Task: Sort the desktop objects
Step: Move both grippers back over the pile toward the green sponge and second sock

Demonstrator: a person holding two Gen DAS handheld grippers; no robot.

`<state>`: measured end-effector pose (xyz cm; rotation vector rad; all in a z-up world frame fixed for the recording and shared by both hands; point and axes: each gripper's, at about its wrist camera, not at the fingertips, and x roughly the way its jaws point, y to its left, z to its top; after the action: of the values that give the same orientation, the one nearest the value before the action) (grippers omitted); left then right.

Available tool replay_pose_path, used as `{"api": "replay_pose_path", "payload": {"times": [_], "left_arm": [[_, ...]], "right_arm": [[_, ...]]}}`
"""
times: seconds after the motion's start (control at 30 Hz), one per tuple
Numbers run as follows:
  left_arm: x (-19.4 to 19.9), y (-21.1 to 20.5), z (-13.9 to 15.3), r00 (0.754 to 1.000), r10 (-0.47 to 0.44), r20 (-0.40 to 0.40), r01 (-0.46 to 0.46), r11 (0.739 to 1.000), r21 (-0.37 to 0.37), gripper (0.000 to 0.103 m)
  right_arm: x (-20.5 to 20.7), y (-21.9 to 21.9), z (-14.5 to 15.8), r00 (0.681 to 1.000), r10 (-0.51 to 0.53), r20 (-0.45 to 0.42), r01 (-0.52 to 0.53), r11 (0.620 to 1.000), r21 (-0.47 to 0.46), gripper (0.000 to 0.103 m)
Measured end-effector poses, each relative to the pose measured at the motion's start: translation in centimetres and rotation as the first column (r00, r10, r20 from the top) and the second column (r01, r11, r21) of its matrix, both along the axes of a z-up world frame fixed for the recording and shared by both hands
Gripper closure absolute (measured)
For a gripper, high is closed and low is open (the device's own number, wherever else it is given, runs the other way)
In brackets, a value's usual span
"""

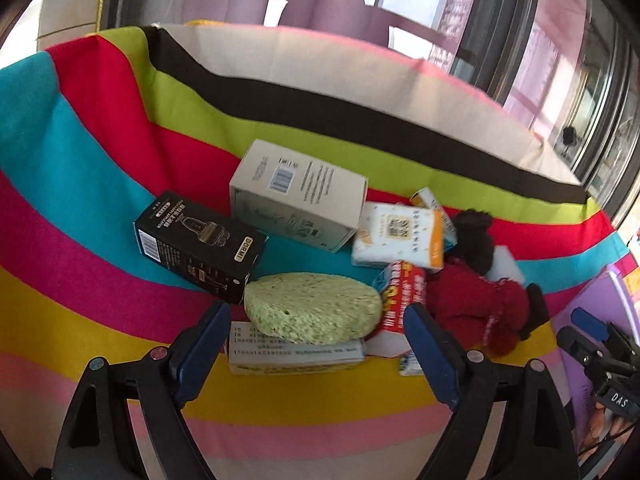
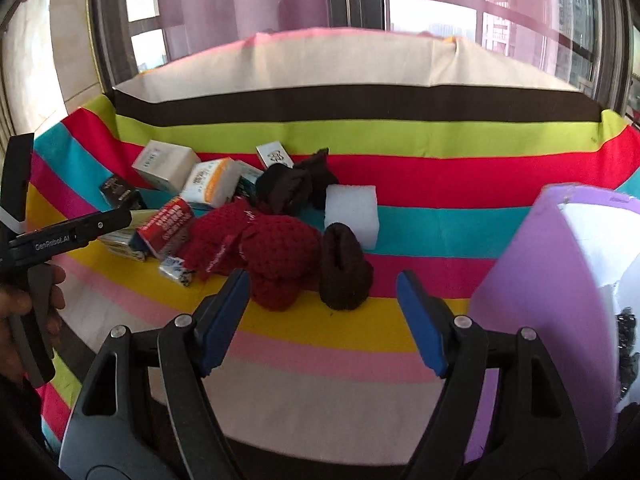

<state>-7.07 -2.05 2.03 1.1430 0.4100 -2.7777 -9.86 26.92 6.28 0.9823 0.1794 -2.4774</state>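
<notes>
On a striped cloth (image 1: 80, 280) lies a pile of objects. My left gripper (image 1: 316, 322) is open, and a green oval sponge (image 1: 312, 306) lies just ahead between its blue fingertips, untouched, on top of a flat printed box (image 1: 296, 354). Around it are a black box (image 1: 200, 246), a beige box (image 1: 298, 196), a tissue pack (image 1: 400, 236) and a red-and-white pack (image 1: 400, 296). My right gripper (image 2: 322, 284) is open too, just short of a red knit piece (image 2: 276, 256) and a dark brown knit piece (image 2: 344, 276). A white foam block (image 2: 352, 216) stands behind them.
A tall purple container (image 2: 540, 280) stands close on the right of the right gripper. A person's hand (image 2: 24, 312) holds the left gripper's handle at the left edge of the right wrist view. Windows and curtains lie beyond the table's far edge.
</notes>
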Motion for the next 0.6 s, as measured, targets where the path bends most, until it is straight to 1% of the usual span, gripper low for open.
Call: {"api": "replay_pose_path", "payload": {"times": [0.03,0.13,0.2,0.3,0.37,0.4,0.43,0.47,0.5,0.53,0.57,0.6], "left_arm": [[-0.2,0.0,-0.1,1.000,0.001,0.002,-0.001,1.000,-0.016,0.012],[-0.9,-0.3,-0.5,1.000,0.003,0.023,-0.003,1.000,-0.006,0.012],[-1.1,-0.4,-0.8,1.000,0.003,0.031,-0.003,1.000,-0.009,0.012],[-1.3,-0.7,-1.2,0.999,-0.006,0.032,0.005,1.000,0.017,0.011],[-1.4,-0.7,-1.3,0.999,-0.014,0.029,0.013,1.000,0.020,0.011],[-1.4,-0.7,-1.3,0.999,-0.016,0.028,0.015,1.000,0.022,0.011],[-1.5,-0.7,-1.3,0.999,-0.021,0.028,0.020,0.999,0.026,0.011],[-1.5,-0.8,-1.4,0.999,-0.022,0.026,0.021,0.999,0.028,0.011],[-1.5,-0.7,-1.4,0.999,-0.025,0.025,0.025,0.999,0.030,0.011],[-1.5,-0.7,-1.4,0.999,-0.032,0.024,0.031,0.999,0.036,0.012],[-1.4,-0.7,-1.4,0.999,-0.034,0.020,0.034,0.999,0.041,0.015],[-1.4,-0.8,-1.4,0.999,-0.036,0.020,0.035,0.998,0.043,0.017]], "right_arm": [[-0.3,-0.1,-0.3,1.000,0.000,0.003,0.000,1.000,0.005,0.026],[-1.3,-0.6,-1.2,1.000,-0.001,0.009,0.001,1.000,0.029,0.026],[-1.9,-0.6,-1.5,1.000,-0.005,0.015,0.005,1.000,0.028,0.026],[-2.6,-0.4,-2.1,1.000,-0.020,0.014,0.020,0.999,0.046,0.030],[-3.1,-0.5,-2.5,0.999,-0.022,0.024,0.020,0.998,0.058,0.037],[-3.3,-0.5,-2.7,0.999,-0.025,0.026,0.023,0.998,0.065,0.038],[-3.5,-0.5,-2.9,0.999,-0.025,0.028,0.024,0.998,0.066,0.042],[-3.7,-0.4,-3.0,0.999,-0.026,0.030,0.024,0.998,0.066,0.047],[-3.9,-0.5,-3.2,0.999,-0.025,0.031,0.023,0.998,0.066,0.051],[-4.0,-0.5,-3.3,0.999,-0.024,0.032,0.022,0.997,0.068,0.058],[-4.2,-0.5,-3.5,0.999,-0.021,0.044,0.018,0.997,0.069,0.064],[-4.4,-0.5,-3.6,0.998,-0.015,0.053,0.012,0.998,0.065,0.067]]}}
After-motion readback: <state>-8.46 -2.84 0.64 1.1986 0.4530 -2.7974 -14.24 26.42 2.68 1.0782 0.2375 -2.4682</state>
